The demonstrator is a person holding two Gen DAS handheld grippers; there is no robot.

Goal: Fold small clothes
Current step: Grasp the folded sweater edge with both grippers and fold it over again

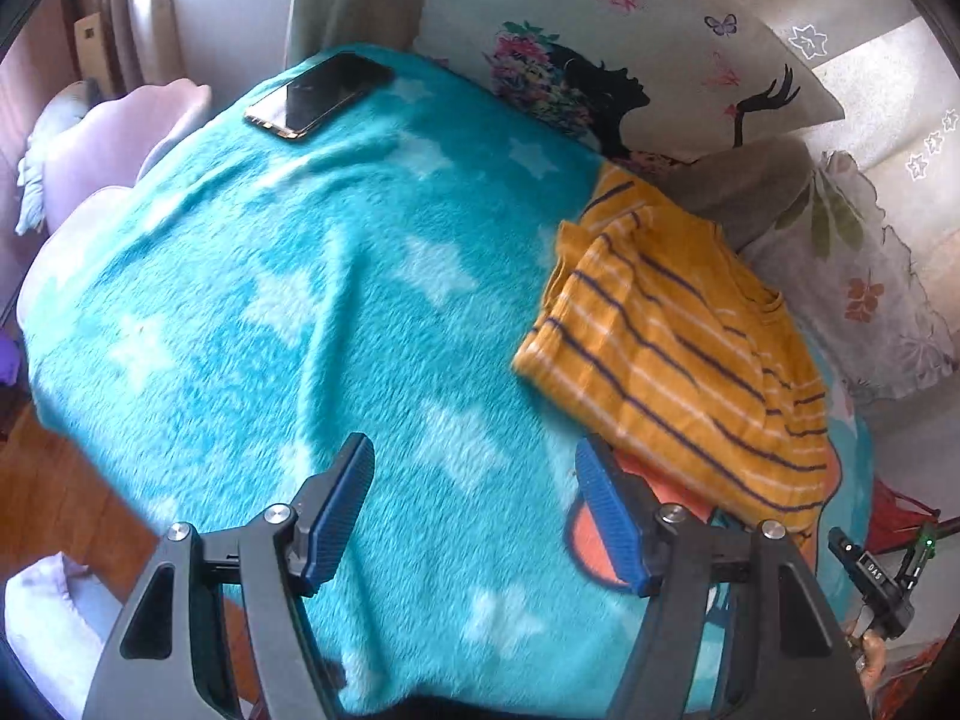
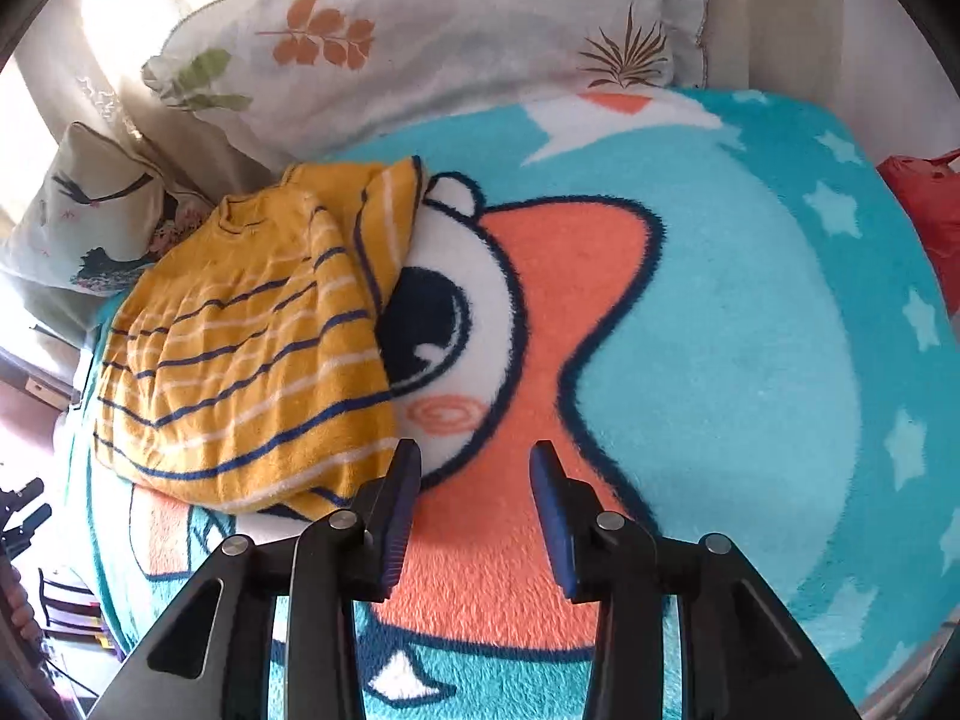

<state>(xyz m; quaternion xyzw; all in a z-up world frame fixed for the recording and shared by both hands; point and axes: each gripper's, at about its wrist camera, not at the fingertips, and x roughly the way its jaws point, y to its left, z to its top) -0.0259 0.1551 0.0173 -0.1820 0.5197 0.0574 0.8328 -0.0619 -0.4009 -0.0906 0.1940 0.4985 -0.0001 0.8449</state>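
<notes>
A small yellow shirt point(image 1: 678, 348) with navy and white stripes lies partly folded on a turquoise star-print fleece blanket point(image 1: 312, 300). In the right wrist view the same shirt point(image 2: 252, 348) rests at the left, one sleeve folded over its front. My left gripper point(image 1: 474, 498) stands open above bare blanket, its right finger close to the shirt's lower edge, nothing between the pads. My right gripper point(image 2: 474, 492) is open too, over the orange cartoon figure on the blanket point(image 2: 750, 330), just right of the shirt's hem, holding nothing.
A black phone point(image 1: 321, 93) lies at the blanket's far corner. Printed pillows point(image 1: 630, 54) and a leaf-print pillow point(image 2: 420, 42) line the back. Wooden floor point(image 1: 54, 498) shows past the left edge. A red bag point(image 2: 927, 210) sits at the right.
</notes>
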